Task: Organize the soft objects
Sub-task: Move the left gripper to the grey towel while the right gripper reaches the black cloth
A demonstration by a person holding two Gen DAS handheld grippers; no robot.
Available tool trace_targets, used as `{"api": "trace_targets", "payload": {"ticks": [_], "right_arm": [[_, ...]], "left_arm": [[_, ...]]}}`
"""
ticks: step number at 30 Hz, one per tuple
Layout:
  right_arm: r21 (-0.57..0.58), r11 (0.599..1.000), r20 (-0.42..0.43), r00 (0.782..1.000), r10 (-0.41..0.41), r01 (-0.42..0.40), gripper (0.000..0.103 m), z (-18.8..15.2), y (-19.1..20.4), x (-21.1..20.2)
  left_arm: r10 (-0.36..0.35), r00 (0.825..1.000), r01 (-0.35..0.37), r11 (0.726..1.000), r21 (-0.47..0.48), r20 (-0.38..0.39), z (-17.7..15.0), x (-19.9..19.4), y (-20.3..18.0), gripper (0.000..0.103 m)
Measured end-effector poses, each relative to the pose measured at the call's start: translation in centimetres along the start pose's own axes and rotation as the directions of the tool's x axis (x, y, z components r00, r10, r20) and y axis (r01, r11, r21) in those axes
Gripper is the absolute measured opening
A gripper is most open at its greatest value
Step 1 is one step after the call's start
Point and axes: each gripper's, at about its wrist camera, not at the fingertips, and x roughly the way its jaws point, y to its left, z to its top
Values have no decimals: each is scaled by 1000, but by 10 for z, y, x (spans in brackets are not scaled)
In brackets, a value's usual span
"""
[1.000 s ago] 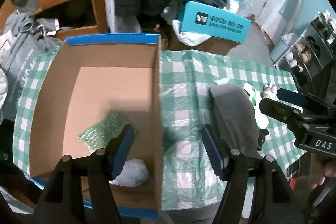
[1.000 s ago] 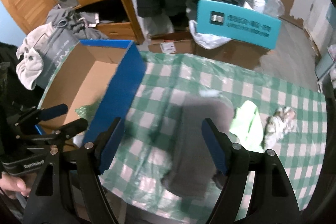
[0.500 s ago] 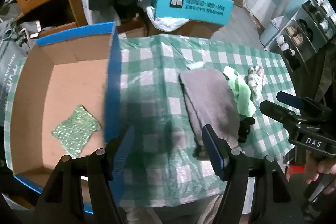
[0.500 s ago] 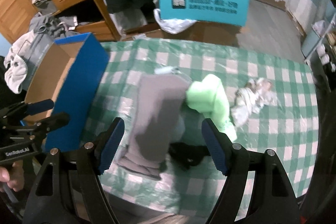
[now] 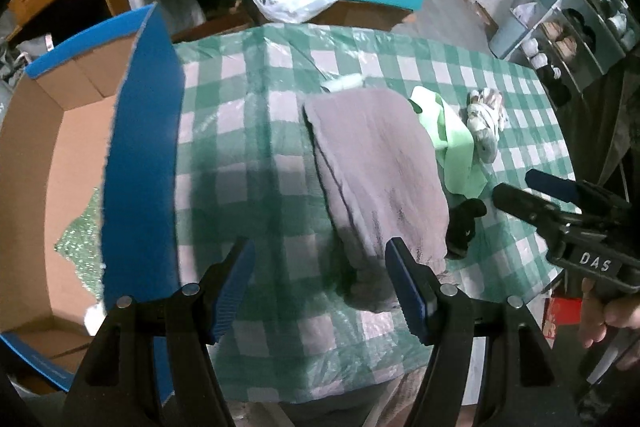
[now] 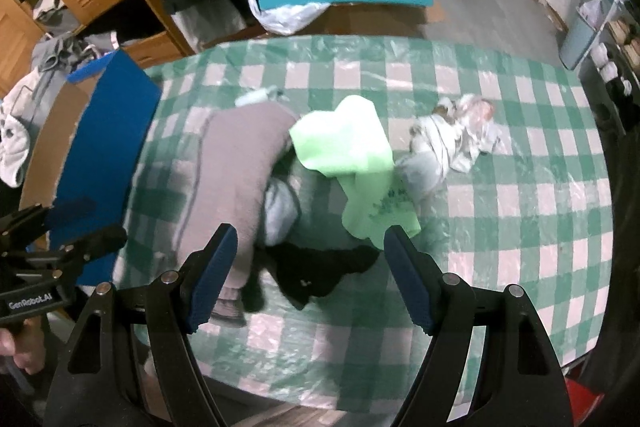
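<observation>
1. Left hand-held gripper [image 5: 320, 287]: jaws wide, empty, lower centre
2. Right hand-held gripper [image 6: 310, 271]: wide, empty, straddling black cloth [image 6: 320, 271] for pickup
3. Grey towel [image 5: 376, 171] lies mid-counter; box [image 5: 140, 163] left

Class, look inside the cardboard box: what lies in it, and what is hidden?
Inside the cardboard box lies a glittery green cloth and something white near the front corner. The blue side wall covers part of both and of the floor.

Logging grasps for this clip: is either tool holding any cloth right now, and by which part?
Nothing is held. The left tool and right tool are both open above the cloths, including the grey cloth.
</observation>
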Motion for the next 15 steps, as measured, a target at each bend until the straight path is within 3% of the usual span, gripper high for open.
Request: {"api": "trace_targets", "payload": {"ticks": [15], "right_arm": [[-65, 998, -100, 995, -18, 12, 76, -14, 1, 49]], "left_arm": [[7, 998, -4, 999, 39, -69, 2, 34, -17, 69]]}}
